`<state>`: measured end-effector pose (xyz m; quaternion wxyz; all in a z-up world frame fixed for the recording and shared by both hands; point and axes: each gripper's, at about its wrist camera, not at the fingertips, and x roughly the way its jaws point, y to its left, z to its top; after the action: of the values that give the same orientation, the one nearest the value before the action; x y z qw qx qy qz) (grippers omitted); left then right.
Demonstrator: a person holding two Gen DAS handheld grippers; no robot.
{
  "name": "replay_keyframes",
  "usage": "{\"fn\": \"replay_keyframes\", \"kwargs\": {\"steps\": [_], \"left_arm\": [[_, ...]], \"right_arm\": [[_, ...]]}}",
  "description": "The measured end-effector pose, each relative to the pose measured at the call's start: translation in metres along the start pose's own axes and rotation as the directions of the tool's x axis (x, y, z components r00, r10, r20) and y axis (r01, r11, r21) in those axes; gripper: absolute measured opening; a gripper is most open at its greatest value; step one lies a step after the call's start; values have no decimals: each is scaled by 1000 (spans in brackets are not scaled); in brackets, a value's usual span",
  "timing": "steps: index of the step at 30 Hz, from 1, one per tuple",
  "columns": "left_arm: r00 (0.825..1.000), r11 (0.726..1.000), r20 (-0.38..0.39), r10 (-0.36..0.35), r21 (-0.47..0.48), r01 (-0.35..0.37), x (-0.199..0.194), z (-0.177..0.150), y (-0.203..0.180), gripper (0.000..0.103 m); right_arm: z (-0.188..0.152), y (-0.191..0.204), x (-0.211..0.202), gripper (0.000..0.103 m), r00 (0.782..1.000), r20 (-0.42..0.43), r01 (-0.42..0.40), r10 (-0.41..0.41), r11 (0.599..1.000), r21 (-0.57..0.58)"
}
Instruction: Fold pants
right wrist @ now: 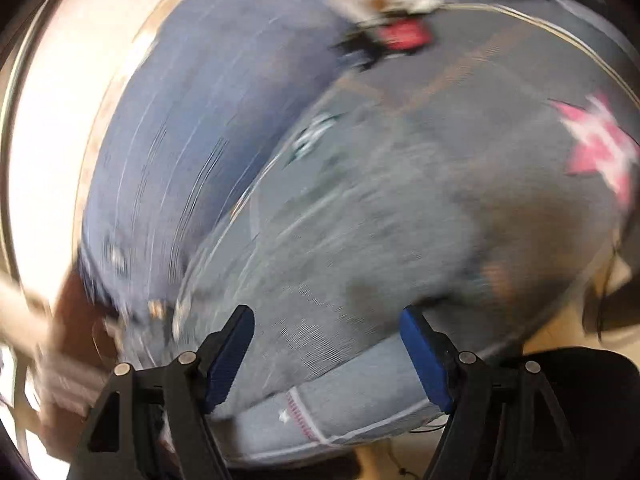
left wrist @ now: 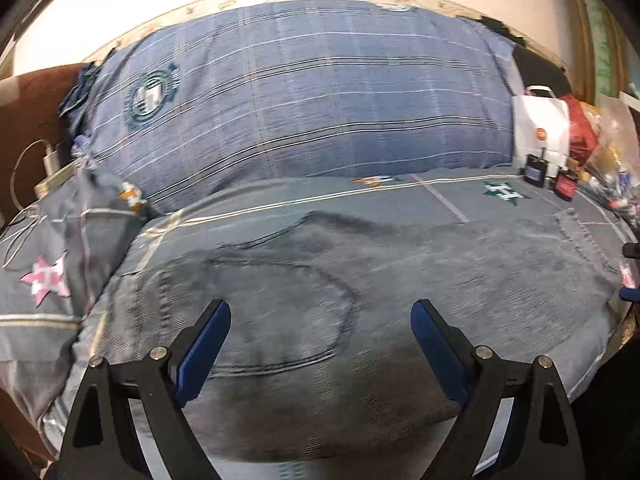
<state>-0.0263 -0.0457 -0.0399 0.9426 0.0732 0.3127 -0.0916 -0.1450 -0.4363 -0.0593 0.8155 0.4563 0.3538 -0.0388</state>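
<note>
Lying flat across the near part of the bed (left wrist: pixel 452 190), grey pants (left wrist: pixel 360 280) beneath left tongs (left wrist: pixel 320 316) and right tongs (right wrist: pixel 328 320), both wide and empty; risk: a grab could pinch the similar grey bedsheet too

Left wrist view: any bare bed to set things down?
Free: grey bedsheet strip between plaid pillow and pants. Crowded: right edge, with white bag and small boxes; left corner has charger.

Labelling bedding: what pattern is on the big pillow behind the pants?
Blue plaid with thin white and dark stripes, plus a round green crest: the pillow shows best in the left wrist view.
</note>
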Motion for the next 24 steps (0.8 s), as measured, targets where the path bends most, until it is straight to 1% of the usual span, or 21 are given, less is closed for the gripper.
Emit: {"fn": "replay_keyframes", "kwargs": {"steps": [1, 2, 4, 7, 9, 12, 16, 18, 21, 23, 24], "left_arm": [[1000, 1000, -3, -14, 4, 14, 1, 2, -6, 92], [1000, 1000, -8, -24, 10, 24, 3, 3, -11, 92], [999, 999, -16, -33, 24, 33, 6, 5, -20, 92], [998, 998, -35, -58, 29, 59, 15, 10, -30, 92], [997, 997, -47, -67, 36, 68, 19, 12, -38, 92], [994, 995, -59, -91, 47, 93, 26, 17, -49, 92], [987, 991, -104, -125, 37, 129, 42, 23, -63, 92], [982, 989, -128, -141, 18, 144, 51, 28, -69, 92], [969, 982, -157, -190, -19, 189, 59, 34, -81, 92], [957, 974, -183, -223, -11, 225, 63, 35, -95, 92], [955, 973, -188, -228, -1, 232, 64, 35, -100, 92]], "right_arm": [[7, -12, -4, 78, 1000, 6, -5, 5, 999, 45], [13, -21, -3, 78, 1000, -5, -8, 8, 997, 76], [22, -37, 1, 78, 999, -40, 13, -7, 990, 144], [31, -48, 8, 78, 998, -57, 16, -7, 987, 158], [35, -58, 12, 78, 998, -66, -6, 20, 978, 207], [40, -69, 17, 78, 998, -66, -6, 24, 965, 263], [46, -71, 18, 78, 999, -42, -7, 19, 962, 273], [47, -70, 20, 76, 999, -45, -1, 14, 961, 276], [47, -66, 21, 72, 999, -50, 29, -17, 967, 254], [46, -66, 21, 68, 999, -46, 36, -26, 967, 252], [44, -67, 19, 64, 999, -45, 40, -30, 966, 254]]}}
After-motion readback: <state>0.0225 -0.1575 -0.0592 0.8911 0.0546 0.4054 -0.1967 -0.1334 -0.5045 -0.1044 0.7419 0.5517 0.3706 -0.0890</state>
